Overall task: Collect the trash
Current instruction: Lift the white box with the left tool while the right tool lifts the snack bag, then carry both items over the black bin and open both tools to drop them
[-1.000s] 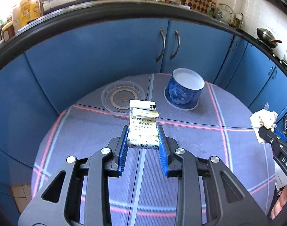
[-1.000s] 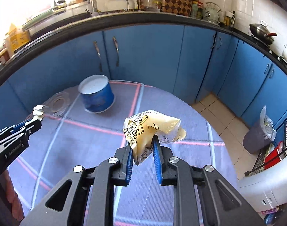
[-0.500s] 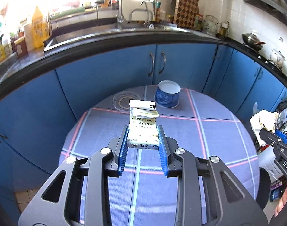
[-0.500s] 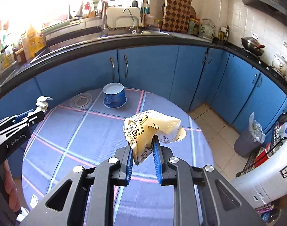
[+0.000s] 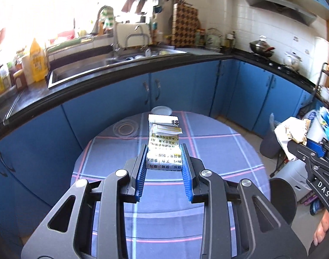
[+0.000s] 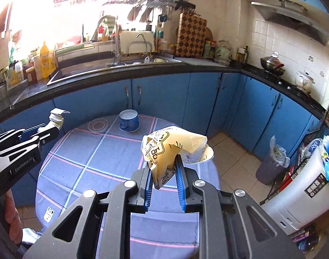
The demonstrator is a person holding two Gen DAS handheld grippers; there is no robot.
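1. The left claw (image 5: pixel 164 161) is clamped on a printed white carton (image 5: pixel 164 149), held in the air above the round worktop (image 5: pixel 218 157).
2. The right claw (image 6: pixel 163 173) is clamped on a crumpled yellow wrapper (image 6: pixel 168 149), raised over the worktop's right edge.
3. A blue cup (image 6: pixel 129 119) and a clear lid (image 6: pixel 98 125) sit at the far edge.
4. A lined bin (image 6: pixel 271 164) stands on the floor to the right.

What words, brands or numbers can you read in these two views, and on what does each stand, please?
"GenRobot.AI": side of the left gripper.
"DAS": side of the right gripper; further letters cut off.
"50": crumpled yellow wrapper.
Printed Chinese characters: small paper box; too small to quote.
Labels on the white appliance: blurred.
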